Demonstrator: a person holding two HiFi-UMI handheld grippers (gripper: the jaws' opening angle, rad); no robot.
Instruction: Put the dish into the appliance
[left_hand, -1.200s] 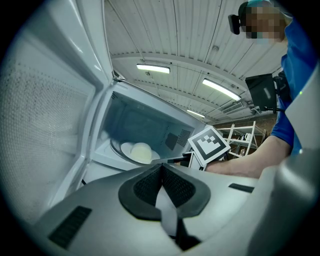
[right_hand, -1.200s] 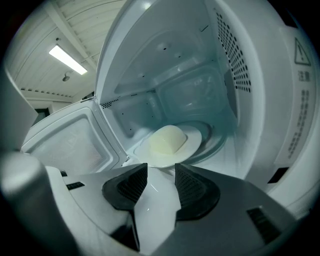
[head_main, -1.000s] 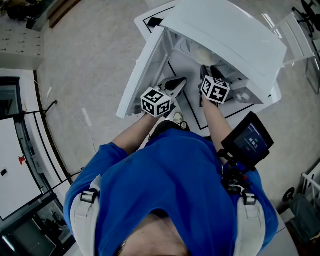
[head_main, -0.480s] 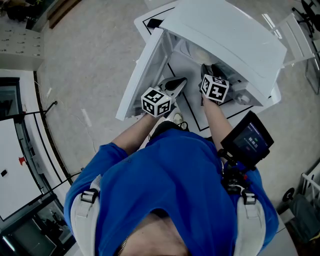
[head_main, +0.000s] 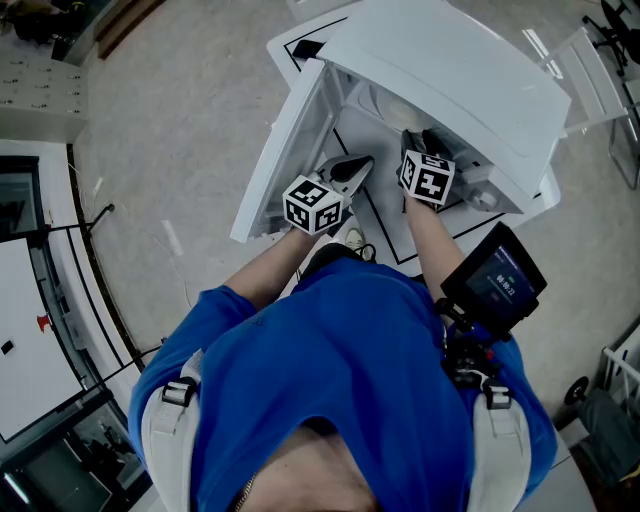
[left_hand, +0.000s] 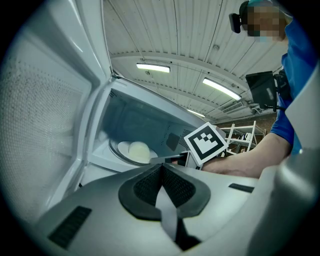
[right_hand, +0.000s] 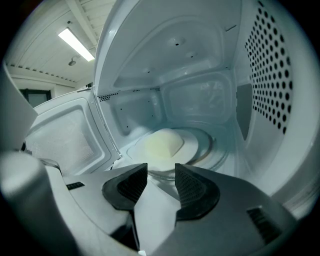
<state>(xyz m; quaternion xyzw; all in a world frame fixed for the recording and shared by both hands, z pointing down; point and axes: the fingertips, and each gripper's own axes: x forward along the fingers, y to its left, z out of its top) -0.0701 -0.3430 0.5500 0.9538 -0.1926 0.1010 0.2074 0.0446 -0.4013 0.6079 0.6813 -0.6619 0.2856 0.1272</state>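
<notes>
A white microwave (head_main: 450, 70) stands with its door (head_main: 285, 140) swung open to the left. Inside, a white dish (right_hand: 162, 145) with a pale mound of food rests on the glass turntable (right_hand: 212, 142); it also shows as the dish (left_hand: 135, 150) in the left gripper view. My right gripper (right_hand: 161, 175) is at the oven's mouth, just short of the dish, open with nothing between its pads. My left gripper (left_hand: 161, 167) is shut and empty, beside the door's inner face. From the head camera, the left gripper (head_main: 362, 163) and right gripper (head_main: 412, 140) sit side by side.
The oven's right inner wall (right_hand: 270, 65) is perforated and close to my right gripper. The right gripper's marker cube (left_hand: 205, 142) and the person's forearm lie just right of my left gripper. A black screen device (head_main: 495, 280) hangs at the person's chest.
The right gripper's marker cube has rolled slightly and edged toward the oven. The left gripper and the dish have not moved.
</notes>
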